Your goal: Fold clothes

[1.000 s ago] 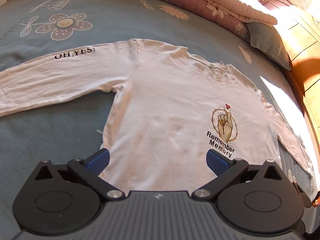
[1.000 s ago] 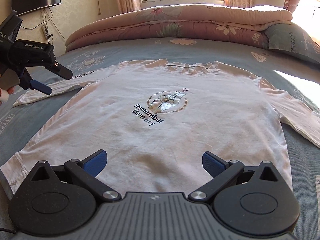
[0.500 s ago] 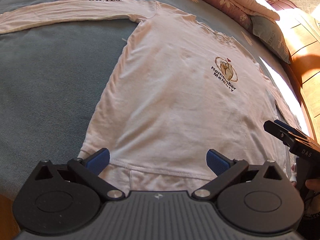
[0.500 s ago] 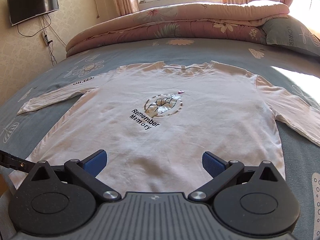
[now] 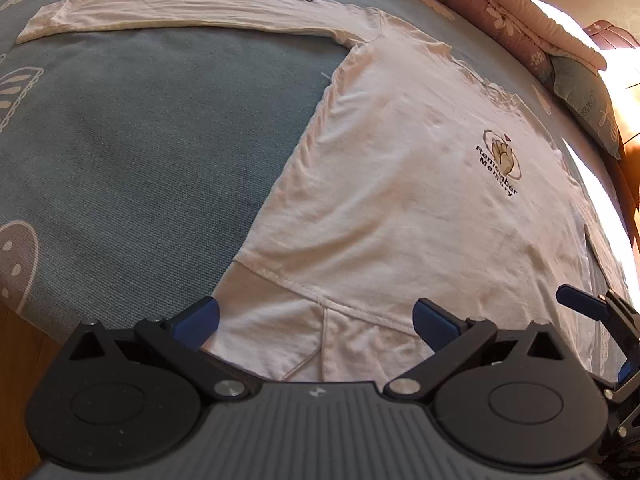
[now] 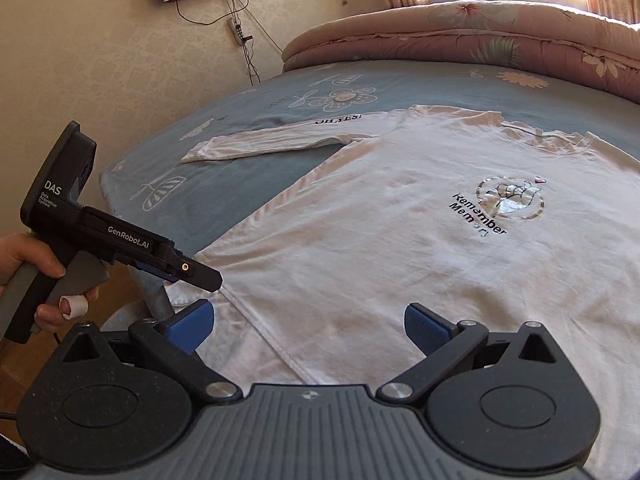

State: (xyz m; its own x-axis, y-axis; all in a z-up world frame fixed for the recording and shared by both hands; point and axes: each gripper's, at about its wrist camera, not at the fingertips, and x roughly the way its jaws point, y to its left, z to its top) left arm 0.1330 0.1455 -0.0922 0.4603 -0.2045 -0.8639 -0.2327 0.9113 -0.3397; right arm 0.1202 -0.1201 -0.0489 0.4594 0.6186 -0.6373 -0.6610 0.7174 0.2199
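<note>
Blue floral bedsheet [image 5: 140, 152] carried a white long-sleeved shirt [image 5: 400, 200], spread flat and face-up. Thin and limp, the shirt looked light and likely to sag; the hem corners seemed the best holds. Left gripper [image 5: 316, 320] and right gripper [image 6: 306, 322] hovered wide open at the hem, gripping nothing.

1. "Remember Memory" is printed on the shirt [image 6: 400, 240] chest, ahead of the right fingers.
2. "OH,YES!" sits on its sleeve [image 6: 280, 142], far ahead.
3. "DAS" and "GenRobot.AI" mark the left gripper [image 6: 200, 276].
</note>
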